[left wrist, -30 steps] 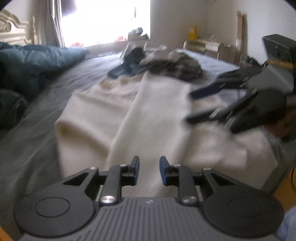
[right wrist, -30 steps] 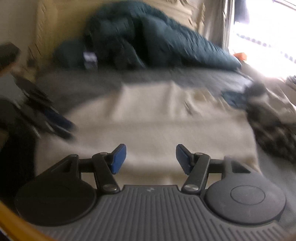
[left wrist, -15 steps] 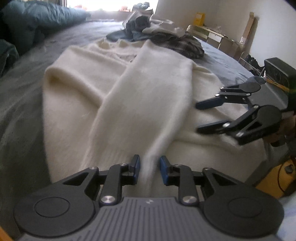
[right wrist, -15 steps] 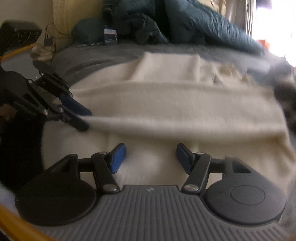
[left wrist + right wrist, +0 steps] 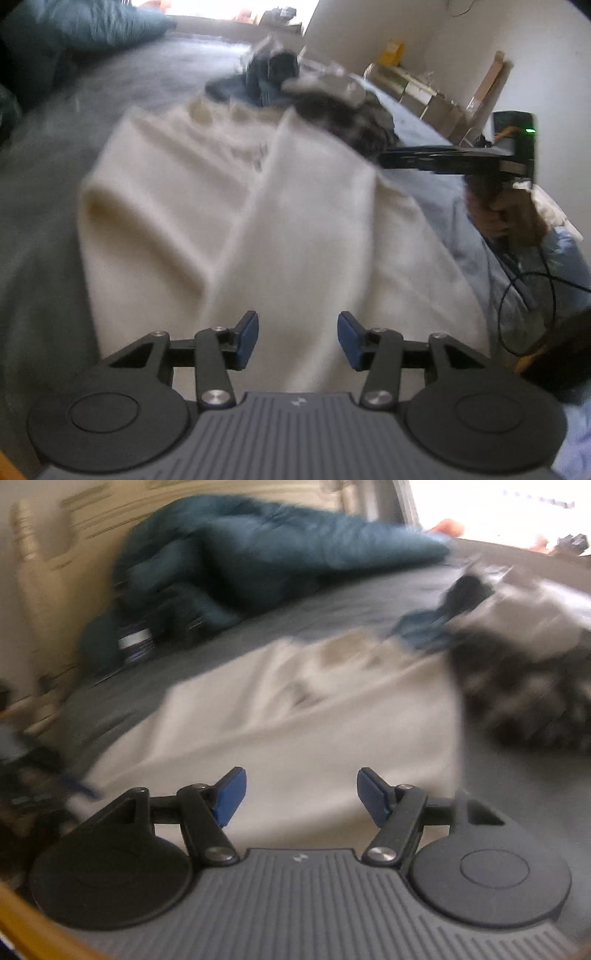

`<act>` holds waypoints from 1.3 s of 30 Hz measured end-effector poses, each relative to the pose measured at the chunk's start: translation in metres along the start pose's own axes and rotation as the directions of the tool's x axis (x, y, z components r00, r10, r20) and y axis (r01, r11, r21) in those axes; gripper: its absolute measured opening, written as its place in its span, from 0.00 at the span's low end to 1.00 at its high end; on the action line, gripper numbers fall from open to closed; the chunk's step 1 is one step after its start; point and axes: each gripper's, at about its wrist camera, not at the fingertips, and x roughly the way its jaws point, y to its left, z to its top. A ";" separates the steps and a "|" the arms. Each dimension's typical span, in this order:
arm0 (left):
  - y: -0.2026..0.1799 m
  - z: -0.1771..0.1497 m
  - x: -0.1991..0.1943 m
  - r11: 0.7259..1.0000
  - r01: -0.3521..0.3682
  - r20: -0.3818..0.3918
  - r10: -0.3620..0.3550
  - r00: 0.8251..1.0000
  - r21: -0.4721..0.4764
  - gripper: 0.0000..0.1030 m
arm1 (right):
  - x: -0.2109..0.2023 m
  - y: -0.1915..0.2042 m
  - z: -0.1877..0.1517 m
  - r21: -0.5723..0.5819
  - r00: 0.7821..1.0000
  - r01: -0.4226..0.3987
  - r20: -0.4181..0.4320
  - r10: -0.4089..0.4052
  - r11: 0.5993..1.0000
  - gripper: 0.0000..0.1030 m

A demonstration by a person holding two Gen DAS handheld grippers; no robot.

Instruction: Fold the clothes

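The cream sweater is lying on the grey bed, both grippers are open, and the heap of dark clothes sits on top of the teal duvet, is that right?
Not quite. The heap of dark clothes sits on the grey bed beyond the cream sweater, apart from the teal duvet, as the right wrist view shows. The left gripper and right gripper are open.

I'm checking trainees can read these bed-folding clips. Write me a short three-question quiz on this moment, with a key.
1. True or false: the left tool is clamped on the cream sweater.
2. What lies beyond the sweater, toward the window?
A. the pile of dark clothes
B. a laundry basket
C. a stack of towels
3. Fill in: the sweater lies on the grey ___.

Key: 1 false, its jaws have just been opening and stand apart over the sweater; 2 A; 3 bed.
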 end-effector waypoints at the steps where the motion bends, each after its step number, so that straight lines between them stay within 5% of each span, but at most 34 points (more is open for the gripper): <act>1: 0.005 0.009 0.002 1.000 -0.014 0.013 0.014 1.000 0.009 0.47 | 0.011 -0.006 0.008 -0.003 1.000 0.021 0.014 -0.021 1.000 0.64; 13: 0.093 0.160 0.101 0.982 -0.103 0.202 0.069 0.977 0.160 0.49 | 0.157 -0.047 0.094 -0.050 0.996 0.063 0.067 -0.060 0.997 0.71; 19: 0.140 0.232 0.164 1.000 -0.019 0.183 0.017 0.983 0.012 0.51 | 0.226 -0.058 0.114 -0.195 0.986 0.153 -0.036 -0.163 0.969 0.73; 22: 0.154 0.256 0.194 0.999 0.009 0.130 -0.013 0.991 0.031 0.52 | 0.249 -0.070 0.106 -0.181 0.974 0.212 -0.038 -0.222 0.960 0.77; 28: 0.174 0.268 0.245 1.000 0.012 0.052 -0.011 0.999 -0.026 0.54 | 0.260 -0.079 0.099 -0.135 0.985 0.166 -0.015 -0.169 0.977 0.82; 31: 0.175 0.266 0.261 0.999 0.000 0.034 0.001 0.999 -0.044 0.51 | 0.253 -0.085 0.100 -0.078 0.991 0.134 0.012 -0.134 0.988 0.69; 32: 0.177 0.266 0.263 0.998 0.014 0.037 -0.012 0.999 -0.059 0.47 | 0.251 -0.087 0.100 -0.058 0.990 0.142 0.017 -0.142 0.988 0.56; 33: 0.178 0.265 0.264 0.997 0.029 0.041 -0.026 0.999 -0.074 0.20 | 0.250 -0.090 0.100 -0.038 0.988 0.154 0.020 -0.153 0.987 0.48; 34: 0.178 0.264 0.266 0.997 0.026 0.040 -0.023 0.999 -0.074 0.07 | 0.249 -0.091 0.099 -0.028 0.988 0.156 0.021 -0.155 0.987 0.45; 37: 0.178 0.263 0.263 0.999 0.004 0.049 -0.002 0.999 -0.053 0.06 | 0.246 -0.085 0.096 -0.046 0.987 0.160 0.034 -0.159 0.986 0.28; 38: 0.177 0.262 0.259 0.999 -0.001 0.066 0.004 0.998 -0.051 0.06 | 0.245 -0.082 0.095 -0.060 0.990 0.138 0.036 -0.136 0.989 0.11; 39: 0.177 0.261 0.254 0.999 -0.005 0.088 0.009 0.996 -0.051 0.06 | 0.244 -0.078 0.094 -0.071 0.994 0.107 0.036 -0.105 0.992 0.11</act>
